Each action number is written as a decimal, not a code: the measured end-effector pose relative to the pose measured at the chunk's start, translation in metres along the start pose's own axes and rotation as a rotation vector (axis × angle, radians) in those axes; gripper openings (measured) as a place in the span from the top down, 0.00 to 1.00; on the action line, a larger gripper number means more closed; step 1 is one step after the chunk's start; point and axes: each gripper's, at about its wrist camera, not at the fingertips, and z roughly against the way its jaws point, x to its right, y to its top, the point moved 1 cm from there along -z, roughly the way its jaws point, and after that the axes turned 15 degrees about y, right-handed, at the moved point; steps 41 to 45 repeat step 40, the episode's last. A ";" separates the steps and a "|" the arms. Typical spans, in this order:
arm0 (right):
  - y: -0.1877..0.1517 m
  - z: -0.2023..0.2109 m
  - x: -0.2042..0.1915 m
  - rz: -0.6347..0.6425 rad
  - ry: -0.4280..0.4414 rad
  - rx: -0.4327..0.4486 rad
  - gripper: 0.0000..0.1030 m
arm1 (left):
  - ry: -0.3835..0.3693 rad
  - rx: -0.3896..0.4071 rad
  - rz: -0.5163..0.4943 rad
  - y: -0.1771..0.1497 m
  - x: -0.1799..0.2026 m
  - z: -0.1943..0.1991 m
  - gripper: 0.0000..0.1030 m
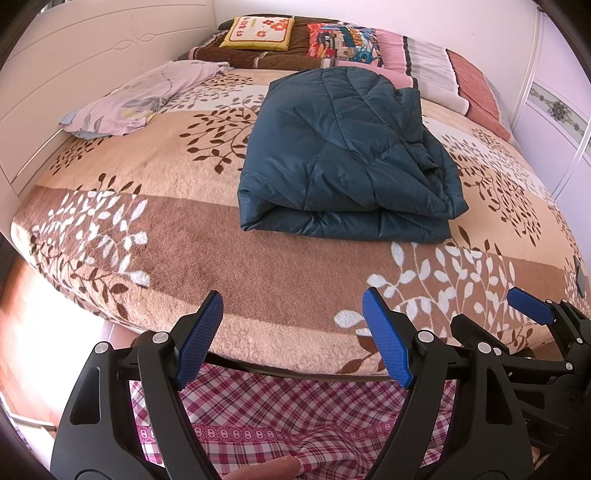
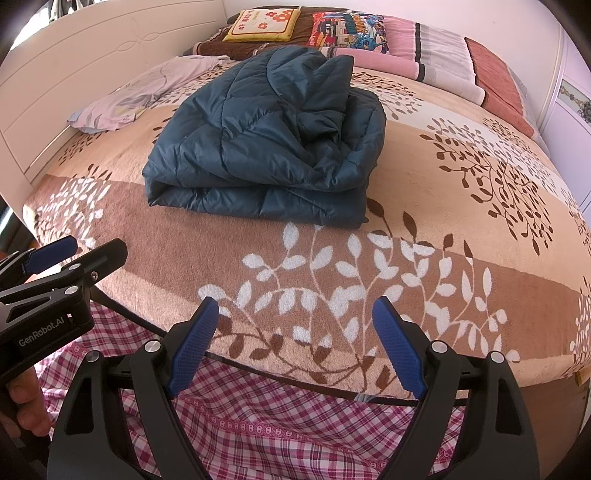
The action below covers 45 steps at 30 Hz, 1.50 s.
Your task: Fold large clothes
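A dark teal quilted jacket (image 1: 343,155) (image 2: 266,140) lies folded into a thick bundle in the middle of the bed, its folded edge toward me. My left gripper (image 1: 293,306) hovers open over the bed's near edge, well short of the jacket, with nothing between its blue pads. My right gripper (image 2: 295,314) is likewise open and empty over the near edge. The right gripper (image 1: 532,306) shows at the right of the left wrist view. The left gripper (image 2: 74,254) shows at the left of the right wrist view.
The bed is covered by a brown and beige leaf-patterned blanket (image 1: 184,221) (image 2: 443,221). A lilac floral cloth (image 1: 140,99) lies at the far left by the white headboard (image 1: 74,74). Pillows (image 1: 258,33) and folded bedding (image 1: 443,66) line the far side. A pink plaid bed skirt (image 2: 295,424) hangs below.
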 end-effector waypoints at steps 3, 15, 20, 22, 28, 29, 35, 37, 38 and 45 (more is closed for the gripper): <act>0.000 0.000 0.000 0.000 0.000 0.000 0.19 | 0.000 -0.001 0.000 -0.001 0.000 0.000 0.25; -0.001 -0.001 0.000 0.003 0.000 -0.003 0.19 | -0.001 0.001 0.000 -0.002 0.001 0.001 0.25; -0.001 -0.001 -0.001 0.004 0.000 -0.003 0.19 | 0.000 0.000 0.000 -0.001 0.000 0.000 0.26; -0.001 -0.001 0.000 0.004 0.000 -0.003 0.19 | -0.001 0.000 -0.001 -0.001 0.000 0.000 0.26; 0.000 -0.001 -0.001 0.003 -0.001 -0.003 0.19 | 0.000 -0.001 0.000 -0.001 0.000 0.000 0.26; -0.001 -0.002 -0.001 0.004 -0.002 -0.003 0.19 | -0.001 0.000 0.001 0.000 0.000 0.000 0.26; -0.001 -0.002 0.000 0.004 0.001 -0.005 0.19 | 0.001 -0.008 -0.004 -0.002 0.001 -0.001 0.27; -0.001 -0.002 0.000 0.004 0.000 -0.005 0.19 | 0.000 -0.009 -0.005 -0.002 0.002 -0.002 0.27; -0.001 -0.002 0.000 0.003 0.000 -0.005 0.19 | 0.000 -0.009 -0.005 -0.002 0.002 -0.002 0.27; 0.000 -0.002 0.000 0.003 0.000 -0.006 0.19 | -0.001 -0.009 -0.006 -0.003 0.003 -0.001 0.27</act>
